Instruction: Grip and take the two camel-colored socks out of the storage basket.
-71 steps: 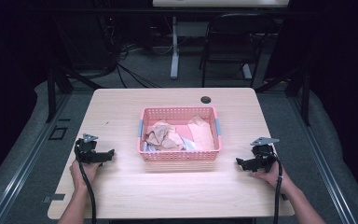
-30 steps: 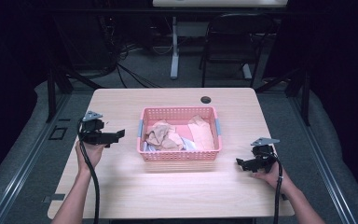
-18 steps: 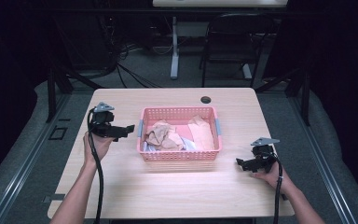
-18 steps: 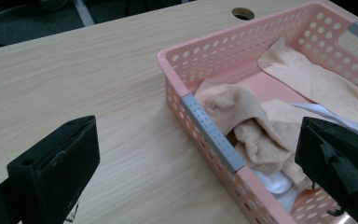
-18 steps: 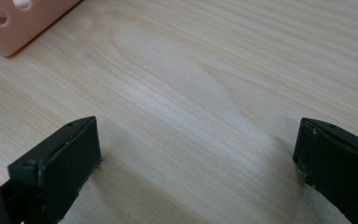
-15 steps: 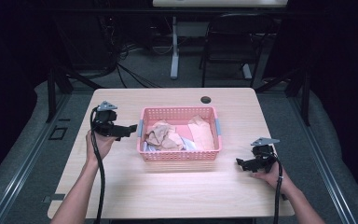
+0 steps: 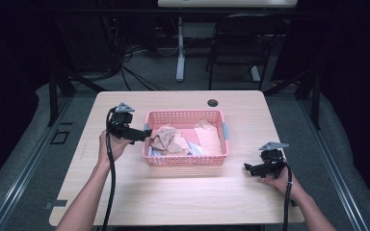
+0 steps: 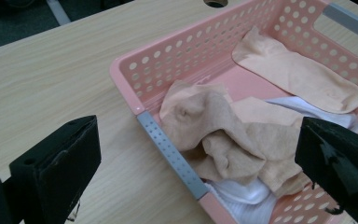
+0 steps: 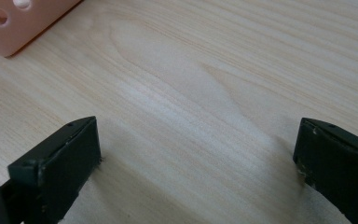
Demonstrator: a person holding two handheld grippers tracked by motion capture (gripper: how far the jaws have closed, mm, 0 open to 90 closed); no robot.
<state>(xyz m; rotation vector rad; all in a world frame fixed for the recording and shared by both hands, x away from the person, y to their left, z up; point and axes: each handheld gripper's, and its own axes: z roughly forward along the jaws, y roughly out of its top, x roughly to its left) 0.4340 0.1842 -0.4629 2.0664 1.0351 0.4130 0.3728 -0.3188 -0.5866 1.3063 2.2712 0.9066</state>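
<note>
Pink basket (image 7: 185, 160): mid-table (image 7: 173, 197), perforated walls, grey handle strips at both short ends.
Tan crumpled cloth (image 8: 223, 135): heaped at the basket's left end, just behind the near grey strip, over white fabric (image 8: 242, 193).
Flat tan sock (image 8: 298, 74): along the far wall, apart from the heap.
Left gripper (image 7: 142, 136): raised at the basket's left rim, jaws wide apart and empty, framing the rim and heap.
Right gripper (image 7: 252, 169): low to the table, right of the basket, well apart from it, jaws spread wide, nothing held.
</note>
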